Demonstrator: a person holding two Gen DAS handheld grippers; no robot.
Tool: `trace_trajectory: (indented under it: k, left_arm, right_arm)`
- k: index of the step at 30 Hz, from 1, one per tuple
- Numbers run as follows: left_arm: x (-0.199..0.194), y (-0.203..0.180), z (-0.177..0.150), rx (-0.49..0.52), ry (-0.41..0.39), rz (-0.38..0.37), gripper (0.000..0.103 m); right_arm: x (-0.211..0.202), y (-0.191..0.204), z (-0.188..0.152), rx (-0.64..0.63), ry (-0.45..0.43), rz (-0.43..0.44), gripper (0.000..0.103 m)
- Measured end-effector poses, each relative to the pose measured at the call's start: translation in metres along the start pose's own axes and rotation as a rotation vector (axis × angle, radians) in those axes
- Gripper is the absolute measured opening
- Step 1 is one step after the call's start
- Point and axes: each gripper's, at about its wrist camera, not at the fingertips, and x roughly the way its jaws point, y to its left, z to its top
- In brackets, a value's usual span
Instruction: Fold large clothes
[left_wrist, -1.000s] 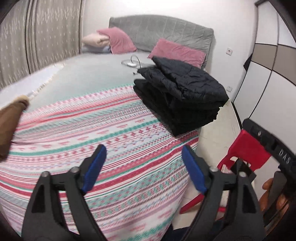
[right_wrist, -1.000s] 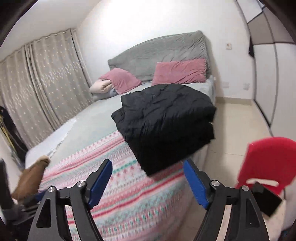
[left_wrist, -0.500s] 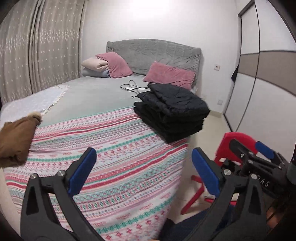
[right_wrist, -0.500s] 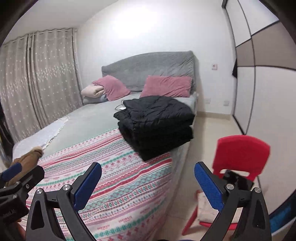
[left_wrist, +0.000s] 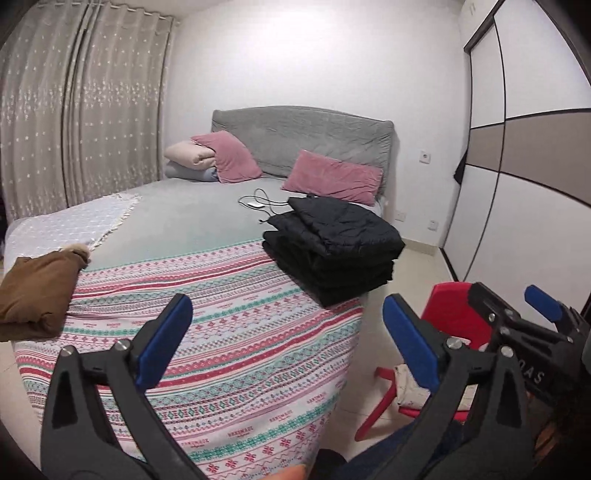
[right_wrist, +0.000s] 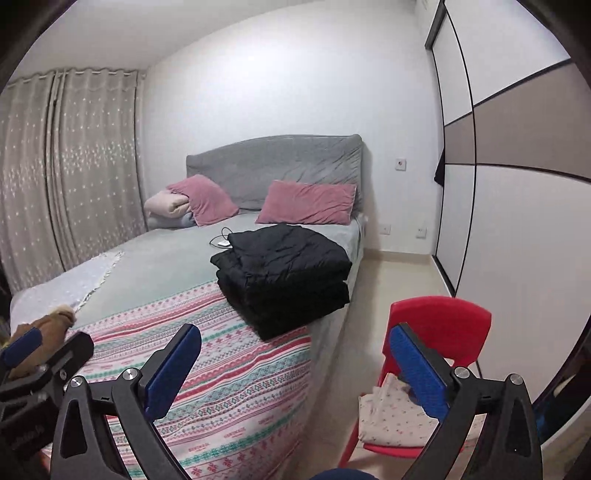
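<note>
A folded black jacket (left_wrist: 332, 243) lies in a thick stack at the right edge of the bed, also in the right wrist view (right_wrist: 284, 273). A brown garment (left_wrist: 37, 291) lies bunched at the bed's left edge. My left gripper (left_wrist: 288, 339) is open and empty, well back from the bed's foot. My right gripper (right_wrist: 295, 365) is open and empty, also back from the bed. The right gripper shows at the right in the left wrist view (left_wrist: 517, 317).
The bed carries a striped patterned blanket (left_wrist: 229, 321), pink pillows (left_wrist: 332, 177) and a white cable (left_wrist: 258, 203). A red plastic chair (right_wrist: 439, 332) with a folded floral cloth (right_wrist: 391, 421) stands right of the bed. A wardrobe (right_wrist: 517, 184) lines the right wall; curtains (left_wrist: 74, 129) hang at left.
Both grippers have pulled back and up from the bed, away from the black jacket. The jacket stays folded in place. Both stay open.
</note>
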Motion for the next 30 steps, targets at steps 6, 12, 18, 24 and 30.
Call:
trace_trajectory:
  k: [6, 12, 18, 24, 30]
  left_arm:
    - [0.013, 0.004, -0.011, -0.008, -0.001, 0.019, 0.102]
    - [0.035, 0.007, -0.023, -0.031, 0.050, 0.015, 0.102]
    - [0.051, 0.010, -0.028, -0.055, 0.072, 0.036, 0.102]
    - [0.058, 0.007, -0.032, -0.041, 0.092, 0.047, 0.102]
    - [0.060, 0.003, -0.034, -0.037, 0.095, 0.050, 0.102]
  right_arm:
    - [0.016, -0.002, -0.022, 0.041, -0.012, -0.003, 0.103]
    - [0.043, 0.007, -0.038, -0.002, 0.009, -0.053, 0.103]
    - [0.049, 0.008, -0.044, -0.024, -0.028, -0.055, 0.103]
    - [0.048, 0.007, -0.044, -0.027, -0.061, -0.023, 0.103]
    - [0.050, 0.007, -0.045, -0.033, -0.066, -0.027, 0.103]
